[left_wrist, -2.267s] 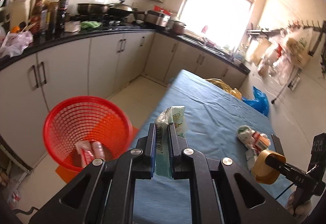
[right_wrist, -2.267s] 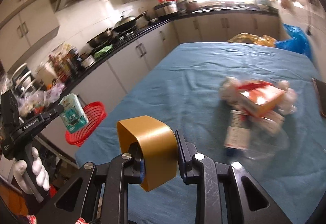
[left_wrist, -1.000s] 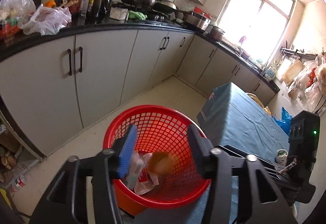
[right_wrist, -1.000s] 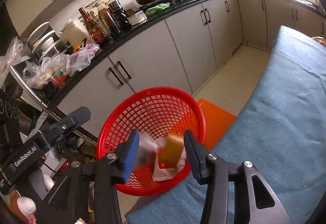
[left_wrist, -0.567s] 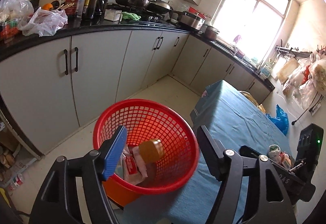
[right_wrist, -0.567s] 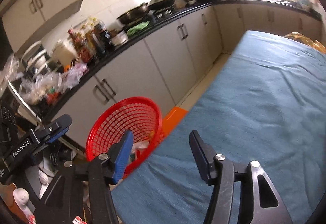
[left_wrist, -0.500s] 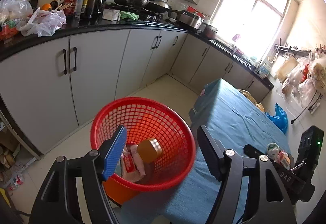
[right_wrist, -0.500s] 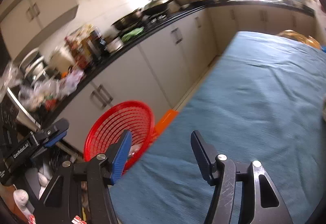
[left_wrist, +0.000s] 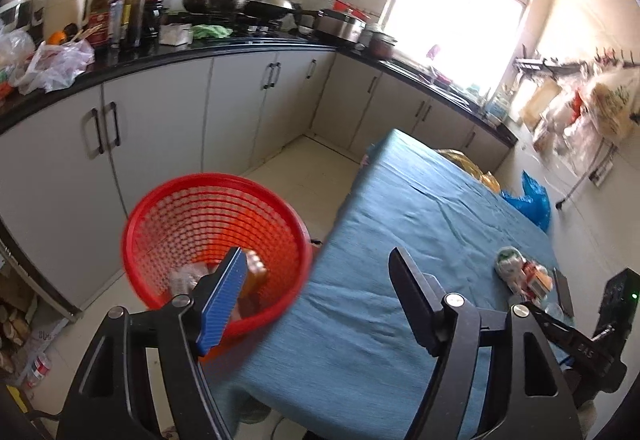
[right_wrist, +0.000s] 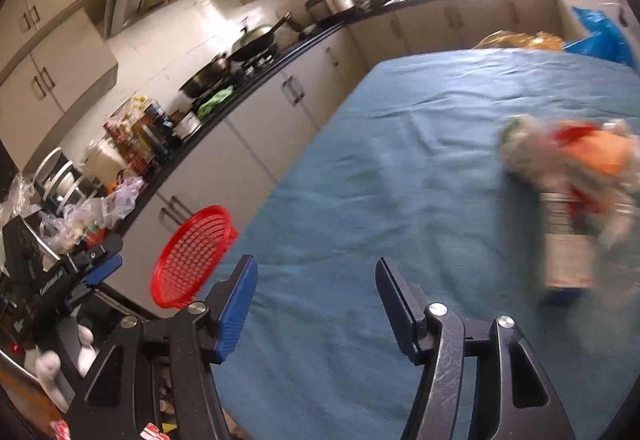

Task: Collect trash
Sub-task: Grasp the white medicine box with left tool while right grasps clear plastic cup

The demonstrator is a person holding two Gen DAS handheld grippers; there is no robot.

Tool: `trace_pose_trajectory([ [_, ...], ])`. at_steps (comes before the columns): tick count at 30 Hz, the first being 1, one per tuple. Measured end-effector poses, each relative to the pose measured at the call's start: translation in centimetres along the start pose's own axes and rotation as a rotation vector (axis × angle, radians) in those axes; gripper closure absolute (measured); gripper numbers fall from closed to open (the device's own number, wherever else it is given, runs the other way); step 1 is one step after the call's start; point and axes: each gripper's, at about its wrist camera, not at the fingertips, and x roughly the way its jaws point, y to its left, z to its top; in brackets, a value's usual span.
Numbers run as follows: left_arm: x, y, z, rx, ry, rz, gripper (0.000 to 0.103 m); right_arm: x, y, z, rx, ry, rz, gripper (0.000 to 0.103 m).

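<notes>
Both empty, jaws just opening wider: left gripper (left_wrist: 316, 288) over the round red mesh plastic basket's (left_wrist: 160, 207) edge, right gripper (right_wrist: 314, 294) above the blue-cloth table (right_wrist: 360, 199). Remaining heap of crumpled wrappers and cartons (right_wrist: 568, 175) ahead and rightward, nearer the right; upright carton's long axis towards the camera.

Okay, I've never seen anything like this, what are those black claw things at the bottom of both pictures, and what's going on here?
Those are hand-held grippers, one in each of a person's hands, each carrying a wide-angle camera looking along its fingers. One picture is from the left gripper, the other from the right gripper. Both are open and hold nothing; their jaws have just been opening. The job is collecting trash: a red basket on the floor already holds some, and a pile of wrappers remains on the table's blue cloth. The setting is a kitchen.
</notes>
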Motion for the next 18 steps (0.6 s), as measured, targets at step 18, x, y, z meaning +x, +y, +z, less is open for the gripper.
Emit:
trace_pose_trajectory([
  [18,8.5,-17.3,-5.7,0.286,0.265,-0.228,0.028,-7.0,-14.8,-1.1,0.193,-0.018,-0.220,0.025],
])
